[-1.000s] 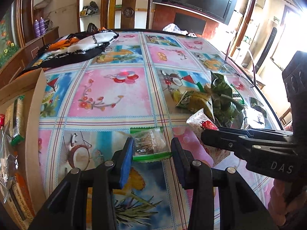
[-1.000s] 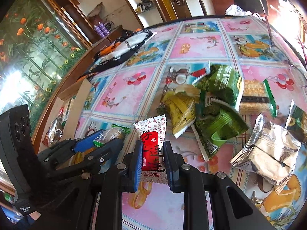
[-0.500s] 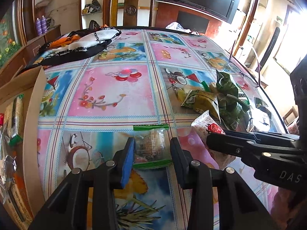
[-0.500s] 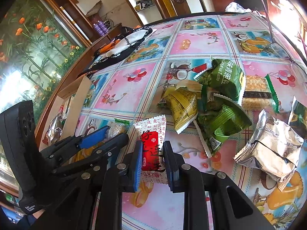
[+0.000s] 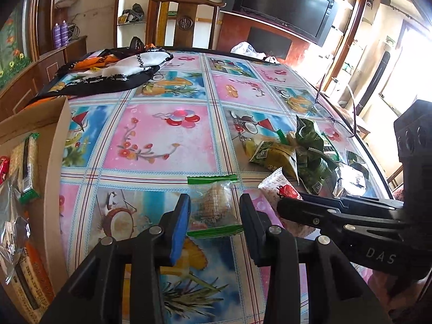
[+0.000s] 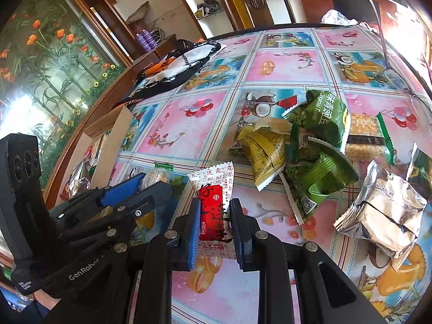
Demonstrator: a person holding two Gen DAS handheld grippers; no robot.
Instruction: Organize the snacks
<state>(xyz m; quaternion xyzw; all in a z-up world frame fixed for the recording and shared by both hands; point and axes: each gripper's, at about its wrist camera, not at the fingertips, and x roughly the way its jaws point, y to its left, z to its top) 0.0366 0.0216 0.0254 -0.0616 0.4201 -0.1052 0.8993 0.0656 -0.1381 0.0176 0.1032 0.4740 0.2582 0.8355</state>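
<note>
My left gripper [image 5: 214, 208] holds a clear green-edged cracker packet [image 5: 213, 205] between its blue pads, shut on it just above the table. My right gripper [image 6: 214, 213] is shut on a red-and-white snack packet [image 6: 212, 210], which also shows in the left wrist view [image 5: 280, 189]. A pile of green and yellow snack bags [image 6: 310, 148] lies beyond it, with a silver foil pack [image 6: 383, 213] to the right. A cardboard box [image 5: 51, 140] holding several snacks stands at the left table edge.
The table has a bright flowered cloth [image 5: 162, 135]. A black-and-white fabric bundle [image 5: 113, 73] lies at the far left. A wooden chair [image 5: 186, 19] and a TV [image 5: 283, 2] stand behind the table. The left gripper shows in the right wrist view [image 6: 145, 186].
The left gripper has lifted slightly with the cracker packet and the view has tilted up. The right gripper keeps hold of the red-and-white packet, barely moved.
</note>
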